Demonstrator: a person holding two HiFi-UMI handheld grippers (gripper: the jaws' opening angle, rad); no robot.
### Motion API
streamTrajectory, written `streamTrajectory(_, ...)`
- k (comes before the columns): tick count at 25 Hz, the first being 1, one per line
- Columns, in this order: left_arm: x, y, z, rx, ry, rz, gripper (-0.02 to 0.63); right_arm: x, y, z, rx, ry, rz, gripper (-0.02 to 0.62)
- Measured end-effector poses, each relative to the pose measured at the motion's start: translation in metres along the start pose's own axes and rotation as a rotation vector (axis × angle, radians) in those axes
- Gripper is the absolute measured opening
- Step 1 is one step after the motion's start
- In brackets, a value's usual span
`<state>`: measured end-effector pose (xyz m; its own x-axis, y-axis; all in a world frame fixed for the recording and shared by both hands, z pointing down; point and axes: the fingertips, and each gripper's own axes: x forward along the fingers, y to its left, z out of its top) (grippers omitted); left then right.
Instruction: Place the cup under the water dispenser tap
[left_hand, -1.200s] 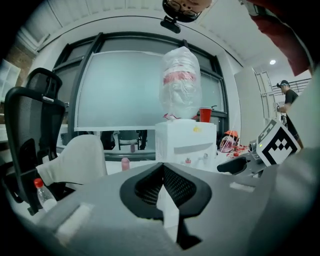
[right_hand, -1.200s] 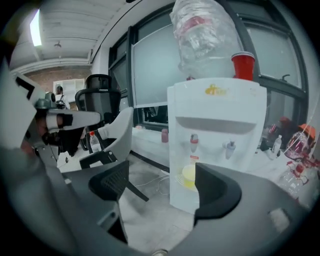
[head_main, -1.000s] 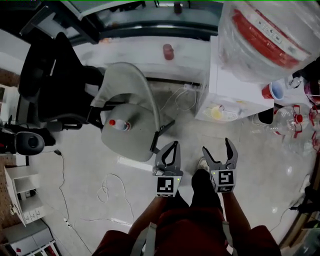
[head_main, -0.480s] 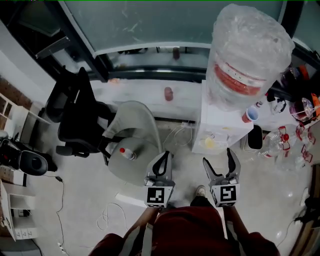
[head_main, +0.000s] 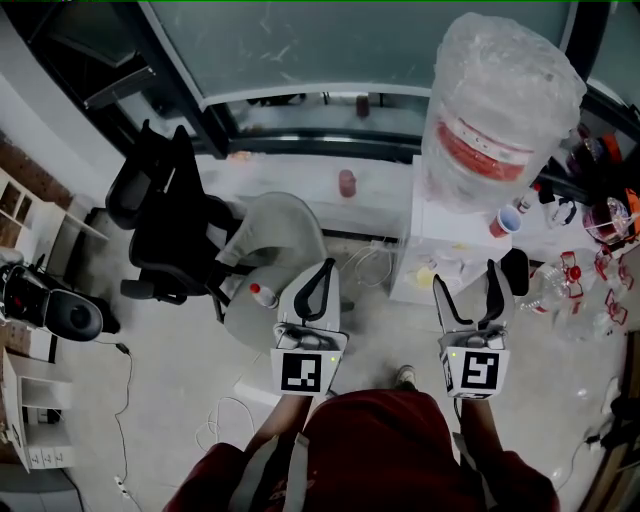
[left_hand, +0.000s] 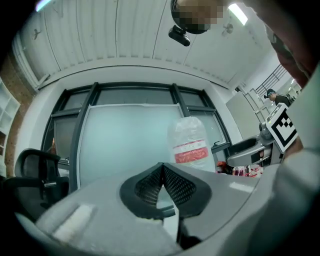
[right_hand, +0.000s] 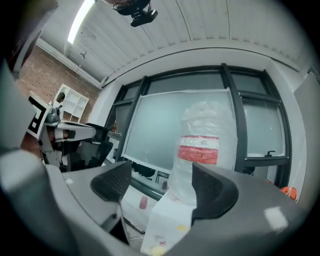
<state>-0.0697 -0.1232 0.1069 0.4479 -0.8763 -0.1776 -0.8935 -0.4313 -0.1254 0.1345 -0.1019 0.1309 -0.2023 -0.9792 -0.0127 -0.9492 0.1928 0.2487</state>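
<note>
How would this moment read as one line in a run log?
left gripper: shut, empty | right gripper: open, jaws just closing slightly, nothing between | cup: beside dispenser, not held

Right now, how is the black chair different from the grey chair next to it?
The black chair is dark all over; the grey chair is pale with a rounded back. A red-capped bottle sits on the grey chair's seat; no bottle shows on the black chair. The black chair stands farther from the water dispenser than the grey chair. Both stand by the window, nobody sitting.
</note>
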Motion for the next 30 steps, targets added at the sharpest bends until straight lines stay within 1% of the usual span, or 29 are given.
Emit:
streamTrajectory(3, -0.001, 0.002, 0.003, 0.000, -0.007, 0.004, 0.002, -0.001, 0.002, 0.003, -0.003, -0.005, -0.004, 0.368)
streamTrajectory(5, -0.002, 0.003, 0.001, -0.006, -0.005, 0.008, 0.002, -0.002, 0.003, 0.004, 0.000, -0.012, -0.003, 0.342)
streamTrajectory(8, -0.003, 0.002, -0.003, -0.014, 0.006, 0.013, 0.002, -0.006, 0.007, 0.004, -0.002, -0.017, 0.010, 0.258)
streamTrajectory(12, -0.003, -0.003, -0.008, -0.009, 0.017, 0.006, 0.002, -0.008, 0.010, 0.001, 0.004, -0.011, 0.029, 0.195)
streamTrajectory(16, -0.005, -0.006, -0.010, -0.031, 0.021, 0.008, 0.002, -0.010, 0.012, 0.001, -0.003, -0.007, 0.031, 0.107)
streamTrajectory(21, -0.005, -0.012, -0.009, -0.030, 0.022, -0.002, 0.002, -0.014, 0.012, 0.001, -0.002, -0.014, 0.029, 0.002)
streamTrajectory(30, -0.006, -0.021, -0.010, -0.025, 0.032, -0.013, 0.002, -0.018, 0.008, -0.002, 0.007, -0.006, 0.031, 0.000)
